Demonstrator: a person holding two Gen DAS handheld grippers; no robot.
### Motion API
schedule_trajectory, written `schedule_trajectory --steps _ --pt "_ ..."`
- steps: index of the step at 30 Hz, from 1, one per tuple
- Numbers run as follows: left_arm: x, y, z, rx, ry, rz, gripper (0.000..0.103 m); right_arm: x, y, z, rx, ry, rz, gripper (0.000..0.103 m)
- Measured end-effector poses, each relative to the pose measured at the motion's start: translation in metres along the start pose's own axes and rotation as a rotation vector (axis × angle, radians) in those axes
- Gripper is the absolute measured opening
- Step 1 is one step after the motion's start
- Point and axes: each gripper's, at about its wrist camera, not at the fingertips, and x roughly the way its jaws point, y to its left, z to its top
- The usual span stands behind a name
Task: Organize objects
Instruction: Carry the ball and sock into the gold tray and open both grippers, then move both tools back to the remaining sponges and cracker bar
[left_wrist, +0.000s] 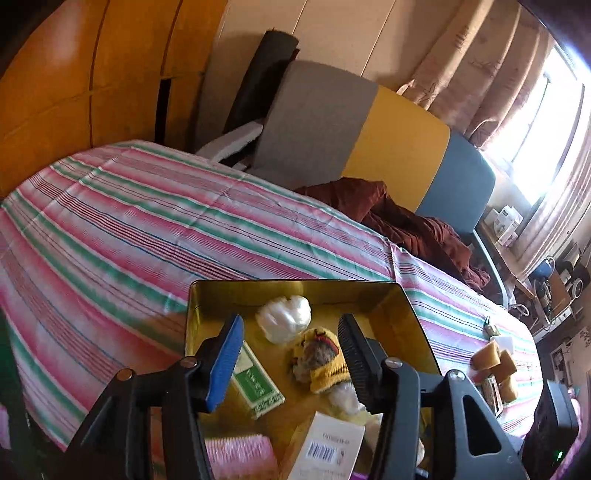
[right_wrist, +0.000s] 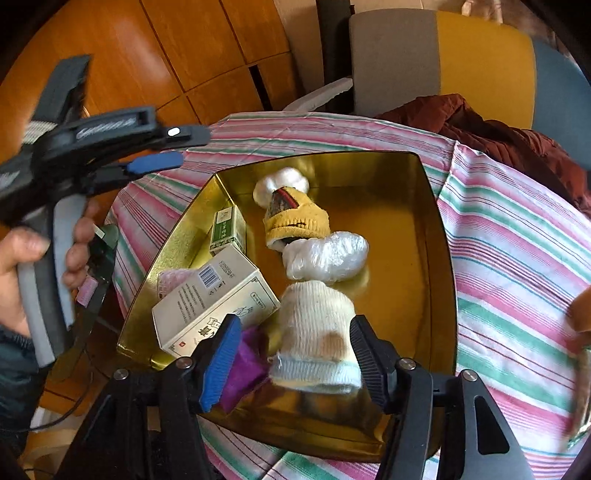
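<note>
A shiny gold rectangular metal tin (right_wrist: 439, 258) sits on the pink-and-green striped tablecloth (left_wrist: 110, 221). The right gripper (right_wrist: 291, 354) hangs jaws spread around a cream knitted sock (right_wrist: 317, 332) at the tin's 6 o'clock edge. The left gripper (left_wrist: 291, 354), jaws spread and empty, hovers over a yellow knitted sock (left_wrist: 321, 358). Bare floor lies toward the tin's 3 o'clock wall.

sunlit curtained window (left_wrist: 550, 122), orange wood cabinets (left_wrist: 74, 74), grey-yellow-blue headboard (left_wrist: 369, 136).

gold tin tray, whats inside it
Inside the gold metal tray: a white cardboard box, green box, yellow knit sock, cream sock, plastic wads, purple cloth. Anything beneath them is hidden.
</note>
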Motion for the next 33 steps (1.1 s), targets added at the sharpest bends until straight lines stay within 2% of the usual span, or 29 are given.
schedule_trajectory --steps 3,5,14,20,33 --pt "-0.016 -0.008 -0.012 0.042 -0.036 0.033 0.054 -0.007 0.001 -0.002 0.007 -0.016 -0.016 0.071" --pt "-0.027 -0.016 -0.023 0.075 -0.064 0.062 0.054 -0.013 0.001 -0.003 0.012 -0.033 -0.035 0.079" --pt "-0.053 -0.042 -0.059 0.139 -0.127 0.134 0.054 -0.034 0.003 -0.005 0.017 -0.101 -0.093 0.091" --pt "-0.063 -0.052 -0.074 0.175 -0.124 0.141 0.054 -0.046 0.006 -0.008 0.018 -0.135 -0.119 0.098" --pt "-0.067 -0.076 -0.088 0.247 -0.102 0.106 0.054 -0.07 -0.017 -0.016 0.087 -0.186 -0.165 0.103"
